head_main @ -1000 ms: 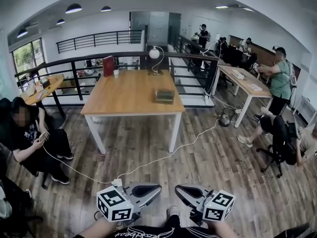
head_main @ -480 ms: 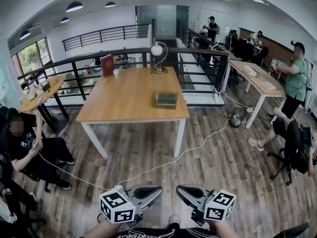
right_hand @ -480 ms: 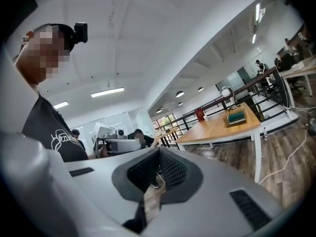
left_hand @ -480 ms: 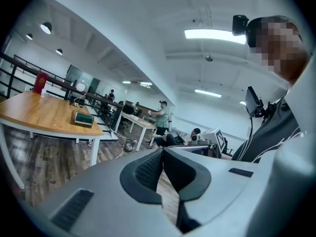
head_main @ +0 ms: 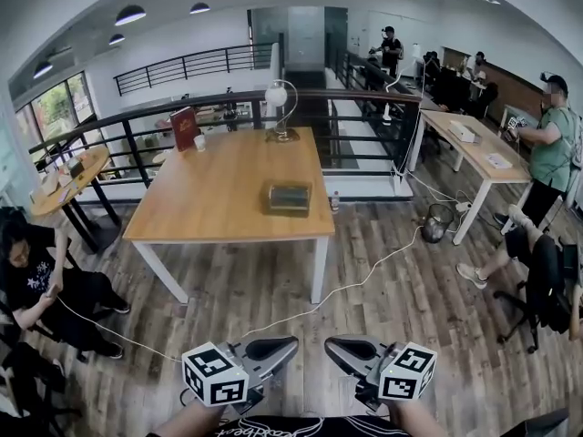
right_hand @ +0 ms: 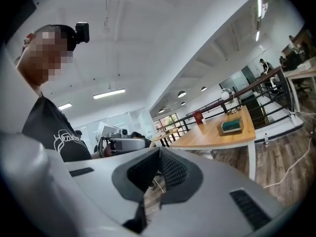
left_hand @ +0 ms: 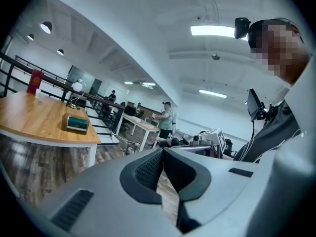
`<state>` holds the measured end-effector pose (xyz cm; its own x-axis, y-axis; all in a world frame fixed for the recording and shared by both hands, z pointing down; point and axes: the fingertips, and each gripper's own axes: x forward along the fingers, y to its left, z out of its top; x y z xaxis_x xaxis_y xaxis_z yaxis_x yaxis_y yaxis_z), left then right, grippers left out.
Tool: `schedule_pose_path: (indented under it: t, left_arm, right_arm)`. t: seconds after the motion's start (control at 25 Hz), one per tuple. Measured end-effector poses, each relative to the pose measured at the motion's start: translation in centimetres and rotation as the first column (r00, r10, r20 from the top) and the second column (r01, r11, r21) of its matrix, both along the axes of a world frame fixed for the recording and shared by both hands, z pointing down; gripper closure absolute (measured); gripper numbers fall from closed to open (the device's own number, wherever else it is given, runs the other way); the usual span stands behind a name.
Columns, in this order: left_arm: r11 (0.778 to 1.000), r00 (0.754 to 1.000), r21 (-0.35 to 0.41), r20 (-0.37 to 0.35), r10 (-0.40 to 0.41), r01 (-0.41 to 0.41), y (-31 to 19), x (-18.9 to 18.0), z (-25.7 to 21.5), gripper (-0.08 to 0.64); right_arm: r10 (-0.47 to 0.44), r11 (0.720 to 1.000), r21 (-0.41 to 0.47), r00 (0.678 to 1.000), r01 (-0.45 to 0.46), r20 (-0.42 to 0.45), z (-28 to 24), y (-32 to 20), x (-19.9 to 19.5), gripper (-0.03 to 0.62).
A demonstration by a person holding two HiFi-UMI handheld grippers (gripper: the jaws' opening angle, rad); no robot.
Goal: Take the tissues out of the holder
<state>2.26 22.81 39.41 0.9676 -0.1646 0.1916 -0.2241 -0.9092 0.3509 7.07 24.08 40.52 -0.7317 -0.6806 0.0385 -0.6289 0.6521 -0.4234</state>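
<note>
The tissue holder (head_main: pixel 288 197) is a dark green box on the near right part of a wooden table (head_main: pixel 219 189), several steps ahead of me. It also shows far off as the same green box (left_hand: pixel 77 123) in the left gripper view and as a small box (right_hand: pixel 232 126) in the right gripper view. My left gripper (head_main: pixel 291 343) and right gripper (head_main: pixel 330 342) hover side by side at the bottom of the head view, over the floor. Both are shut with nothing between the jaws. The left gripper (left_hand: pixel 162 151) and right gripper (right_hand: pixel 159 150) show closed pads in their own views.
A globe lamp (head_main: pixel 276 98), a red book (head_main: pixel 185 127) and a white cup (head_main: pixel 199 142) stand at the table's far end before a black railing (head_main: pixel 228 107). A white cable (head_main: pixel 301 308) crosses the wooden floor. A person sits at left (head_main: pixel 36 280); others stand by desks at right (head_main: pixel 551 144).
In the head view the table and tissue holder have drifted left and lower, a little closer. Both grippers stay shut and low in the same spot.
</note>
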Motion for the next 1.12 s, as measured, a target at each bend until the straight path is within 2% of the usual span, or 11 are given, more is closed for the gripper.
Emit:
schedule_pose_path:
  t: [0.12,0.24,0.52,0.84,1.12]
  left_arm:
    - [1.000,1.000,0.019,-0.001,0.013,-0.013,-0.6,2.5,-0.4,0.546]
    - [0.999,1.000,0.029,0.004,0.020,-0.020,-1.0,3.2,-0.6,0.546]
    - [1.000,1.000,-0.003,-0.009,-0.006,0.006,-2.2,4.9,-0.6,0.546]
    - [1.000,1.000,0.002,-0.006,0.024,-0.024,-3.0,6.3,-0.9,0.546]
    - [0.996,0.996,0.027,-0.024,0.083,-0.083,-5.3,8.6,-1.1,0.546]
  right_arm:
    - [0.007,1.000,0.025,1.000,-0.007,-0.009,-0.8,-1.2,2.4,0.575]
    - [0.006,0.999,0.032,1.000,-0.006,-0.009,-1.0,-1.6,3.5,0.575]
    - [-0.023,0.999,0.031,0.998,0.025,-0.051,-0.4,-1.3,4.9,0.575]
    - [0.035,0.999,0.033,0.999,-0.034,-0.033,-0.6,-1.0,7.3,0.575]
    - [0.093,0.995,0.020,0.995,-0.093,-0.037,-0.3,-2.8,9.4,0.575]
